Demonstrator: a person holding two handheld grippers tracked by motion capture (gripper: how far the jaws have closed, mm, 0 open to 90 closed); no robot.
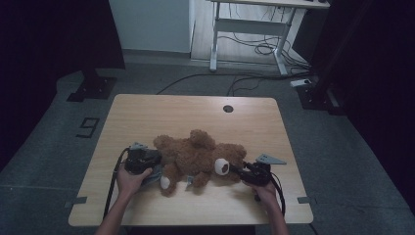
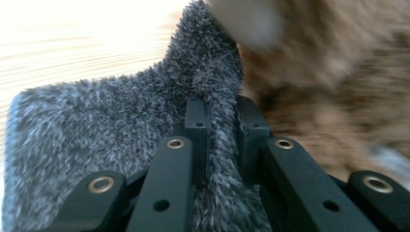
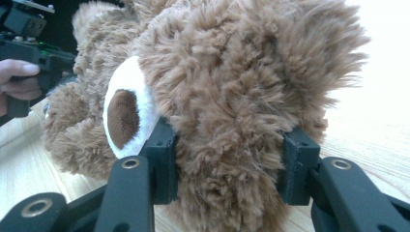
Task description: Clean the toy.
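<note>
Dressing or undressing of the teddy bear (image 1: 198,157) seemed to be the step in hand, though which of the two could not be told. The bear lay on its back near the front middle of the wooden table (image 1: 147,110), head toward the person's right. At the bear's leg end, the left gripper (image 1: 149,164) had its jaws pinched nearly together on a fold of grey fuzzy cloth (image 2: 96,125), a small garment lying just beside the bear's pale foot pad. At the bear's head end, the right gripper (image 1: 240,171) clamped the brown plush of the head, beside the white muzzle with its dark nose (image 3: 123,116), jaws part-way open around the thick fur.

By my judgement, the right gripper served as the anchor, holding the bear steady. The next move likely called for the left gripper to draw the cloth along the bear's leg while keeping its pinch firm, since the pile is soft and could slip out.

As for writing, a dark numeral, perhaps a 9 (image 1: 87,127), was marked on the floor left of the bear's table. No brand or label could be read on the bear or cloth.
</note>
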